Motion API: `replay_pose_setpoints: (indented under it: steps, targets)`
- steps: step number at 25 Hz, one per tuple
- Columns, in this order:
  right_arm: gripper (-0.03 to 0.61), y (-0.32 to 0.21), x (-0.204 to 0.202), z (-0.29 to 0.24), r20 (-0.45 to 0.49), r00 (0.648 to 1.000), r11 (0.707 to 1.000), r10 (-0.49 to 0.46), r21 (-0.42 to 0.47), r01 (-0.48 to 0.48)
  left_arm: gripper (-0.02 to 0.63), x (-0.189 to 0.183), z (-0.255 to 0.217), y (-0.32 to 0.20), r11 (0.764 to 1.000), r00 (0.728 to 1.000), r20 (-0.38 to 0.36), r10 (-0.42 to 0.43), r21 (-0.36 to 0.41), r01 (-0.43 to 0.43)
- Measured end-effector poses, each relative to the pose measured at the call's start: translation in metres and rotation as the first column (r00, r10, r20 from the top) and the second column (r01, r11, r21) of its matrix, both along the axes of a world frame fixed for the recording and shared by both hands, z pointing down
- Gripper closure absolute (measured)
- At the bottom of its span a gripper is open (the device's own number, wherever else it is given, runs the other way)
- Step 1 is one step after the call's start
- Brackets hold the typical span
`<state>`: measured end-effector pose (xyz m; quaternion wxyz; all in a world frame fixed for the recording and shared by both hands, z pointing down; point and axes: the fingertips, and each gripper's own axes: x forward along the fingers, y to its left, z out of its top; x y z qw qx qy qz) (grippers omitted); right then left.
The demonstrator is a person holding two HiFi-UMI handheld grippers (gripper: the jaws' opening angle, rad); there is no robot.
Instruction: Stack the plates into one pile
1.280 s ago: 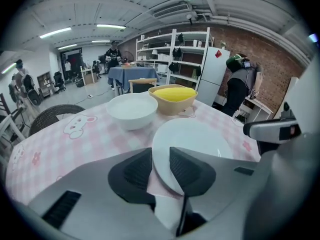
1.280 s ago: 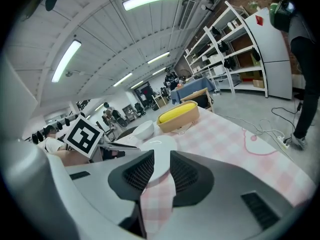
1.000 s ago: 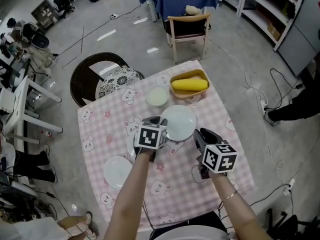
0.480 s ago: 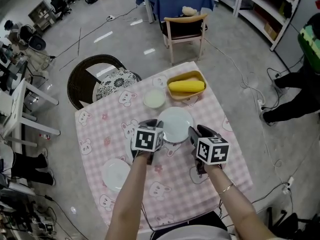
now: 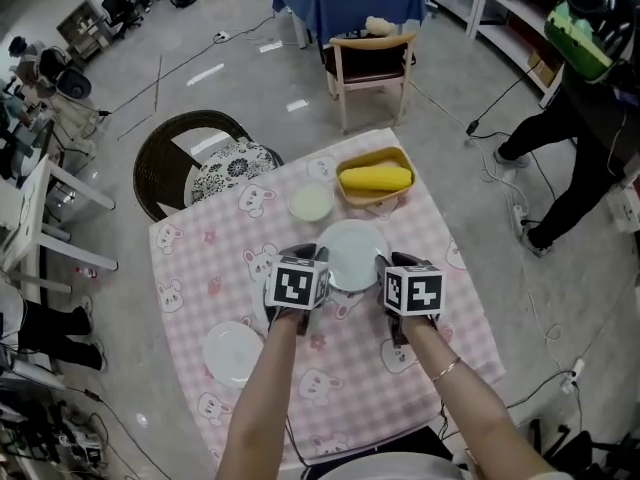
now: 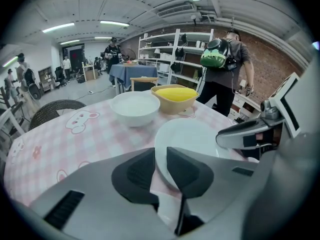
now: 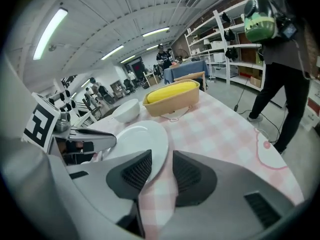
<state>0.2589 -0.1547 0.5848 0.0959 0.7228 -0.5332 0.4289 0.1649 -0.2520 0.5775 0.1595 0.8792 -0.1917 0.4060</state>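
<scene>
On counter (image 5: 200, 258), large plate (image 5: 355, 251) was flanked for two-sided lift. Left rim was pinched by left gripper (image 6: 160, 159), jaws just closed further. Right rim was straddled by right gripper (image 7: 162, 160), jaws apart, lately closing slightly, not yet pressed. Small plate (image 5: 232, 351) was left near corner, judged pile partner.

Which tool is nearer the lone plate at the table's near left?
Left. The left tool is up-right of that lone plate, at the middle plate's left rim; the right tool is farther, at its right rim.
</scene>
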Motion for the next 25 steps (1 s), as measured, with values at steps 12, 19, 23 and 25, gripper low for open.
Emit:
replay_pose_setpoints:
  steps: [12, 19, 23, 25]
  targets:
    - [0.503, -0.003, -0.001, -0.005, 0.039, 0.999, 0.998, 0.029, 0.056, -0.031, 0.534, -0.006, 0.000, 0.002, 1.000, 1.000, -0.021, -0.016, -0.023, 0.015]
    - [0.531, 0.001, -0.006, -0.026, 0.058, 0.998, 0.993, 0.028, 0.110, -0.034, 0.565, -0.017, -0.022, 0.005, 0.999, 0.996, -0.069, -0.053, 0.003, 0.053]
    - [0.531, 0.003, -0.014, -0.040, 0.049, 0.999, 0.991, 0.016, 0.133, -0.022, 0.572, -0.028, -0.040, 0.007, 0.997, 0.990, -0.116, -0.081, 0.008, 0.083]
    - [0.531, 0.003, -0.020, -0.047, 0.049, 0.999, 0.990, 0.005, 0.141, -0.012, 0.574, -0.035, -0.050, 0.009, 0.995, 0.987, -0.130, -0.094, 0.017, 0.097]
